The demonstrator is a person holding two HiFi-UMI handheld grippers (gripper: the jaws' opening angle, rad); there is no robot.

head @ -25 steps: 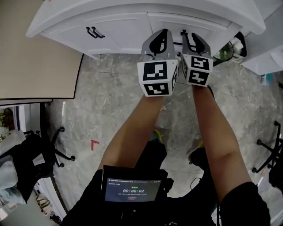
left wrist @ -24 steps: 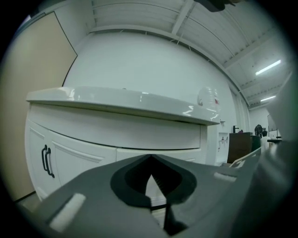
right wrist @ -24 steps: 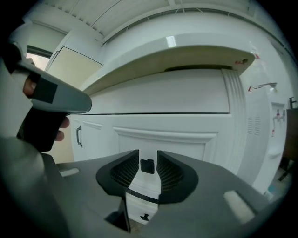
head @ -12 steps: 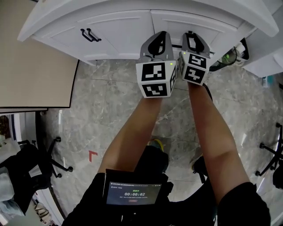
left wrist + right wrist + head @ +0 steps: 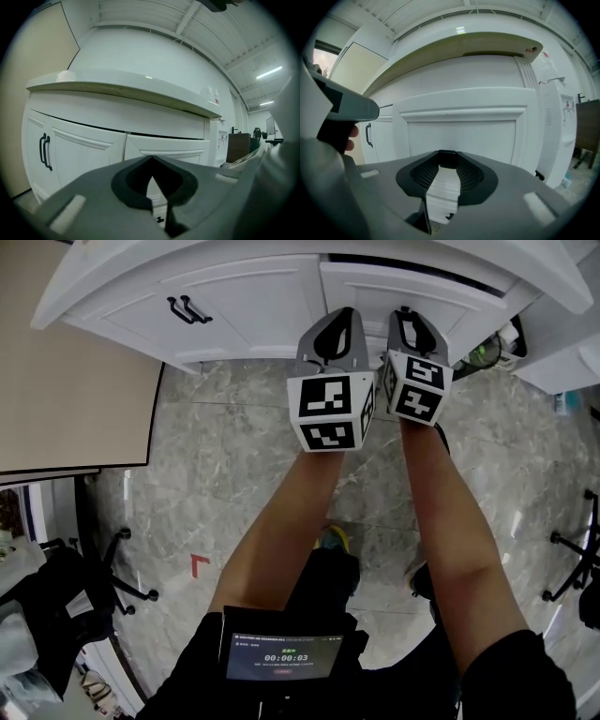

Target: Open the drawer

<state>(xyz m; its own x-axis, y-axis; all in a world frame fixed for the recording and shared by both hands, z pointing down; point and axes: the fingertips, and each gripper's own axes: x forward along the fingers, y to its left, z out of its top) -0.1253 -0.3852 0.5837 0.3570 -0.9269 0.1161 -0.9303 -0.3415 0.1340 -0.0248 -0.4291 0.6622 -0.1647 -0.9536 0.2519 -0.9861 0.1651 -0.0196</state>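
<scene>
Two changes, left gripper nearer cabinet, right gripper jaws just opening, empty

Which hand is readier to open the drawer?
Probably right: the right tool has just been opening, nothing between its jaws, aimed at the cabinet. The left tool looks shut.

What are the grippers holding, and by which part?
Nothing is held. Left gripper is shut, empty; right gripper has just been opening its jaws, nothing between them.
</scene>
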